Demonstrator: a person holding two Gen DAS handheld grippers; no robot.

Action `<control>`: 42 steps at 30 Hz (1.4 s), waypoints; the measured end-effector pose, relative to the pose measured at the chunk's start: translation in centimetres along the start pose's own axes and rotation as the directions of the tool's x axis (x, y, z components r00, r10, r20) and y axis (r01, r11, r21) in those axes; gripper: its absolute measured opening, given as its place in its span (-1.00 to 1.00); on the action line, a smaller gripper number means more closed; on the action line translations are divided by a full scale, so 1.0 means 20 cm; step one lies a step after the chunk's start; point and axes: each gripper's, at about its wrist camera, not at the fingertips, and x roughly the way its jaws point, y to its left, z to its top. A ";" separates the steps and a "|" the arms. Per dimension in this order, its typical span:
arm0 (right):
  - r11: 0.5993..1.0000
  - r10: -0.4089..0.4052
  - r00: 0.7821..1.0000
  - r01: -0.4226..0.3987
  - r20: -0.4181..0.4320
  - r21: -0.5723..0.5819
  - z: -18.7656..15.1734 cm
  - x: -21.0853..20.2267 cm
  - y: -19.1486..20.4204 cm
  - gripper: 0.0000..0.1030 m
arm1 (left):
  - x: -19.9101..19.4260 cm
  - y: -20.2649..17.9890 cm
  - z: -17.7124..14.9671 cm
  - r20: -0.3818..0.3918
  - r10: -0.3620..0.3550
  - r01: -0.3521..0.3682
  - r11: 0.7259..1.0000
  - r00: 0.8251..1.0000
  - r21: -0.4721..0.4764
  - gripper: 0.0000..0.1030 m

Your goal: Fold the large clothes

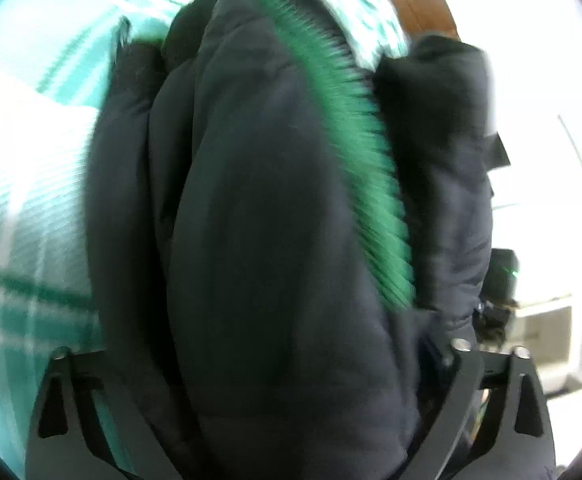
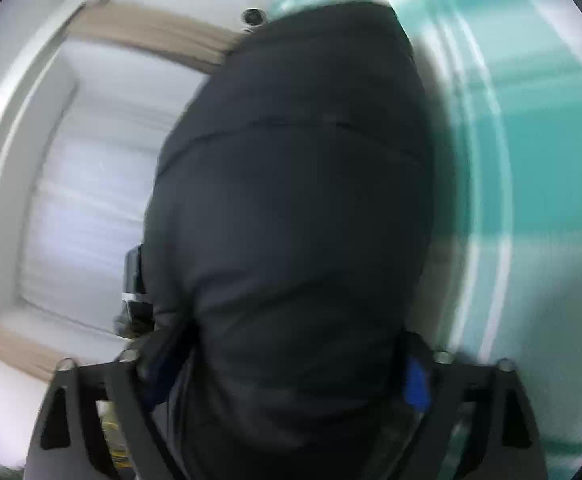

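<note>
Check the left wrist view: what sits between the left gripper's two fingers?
Bunched dark jacket fills the gap between the left gripper fingers, its green ribbed trim running up the fold. The left wrist view shows it.

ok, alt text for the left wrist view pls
A bulky dark padded jacket with a green ribbed trim fills the frame, bunched between the left gripper fingers. Behind it lies teal and white plaid bedding; the image is motion-blurred.
</note>
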 end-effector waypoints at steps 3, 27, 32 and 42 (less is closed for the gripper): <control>0.991 0.043 0.998 -0.037 0.046 -0.129 -0.01 -0.11 0.17 0.27 | -0.11 -0.09 -0.07 0.049 -0.045 0.045 0.999 0.998 0.009 0.63; 0.980 0.015 0.994 -0.036 0.110 0.194 0.46 -0.48 -0.63 0.99 | 0.24 -0.37 0.38 0.051 -0.037 0.033 0.996 0.998 0.084 0.85; 0.994 -0.081 0.971 0.061 0.225 0.096 0.35 -0.80 -0.56 0.99 | -0.08 -0.49 0.15 0.203 0.136 -0.179 0.960 0.970 0.215 0.86; 0.759 -0.389 0.675 0.620 0.626 -0.197 -0.19 -1.21 0.20 0.99 | -0.43 -1.11 -0.45 0.770 0.491 -0.835 0.542 0.408 0.097 0.99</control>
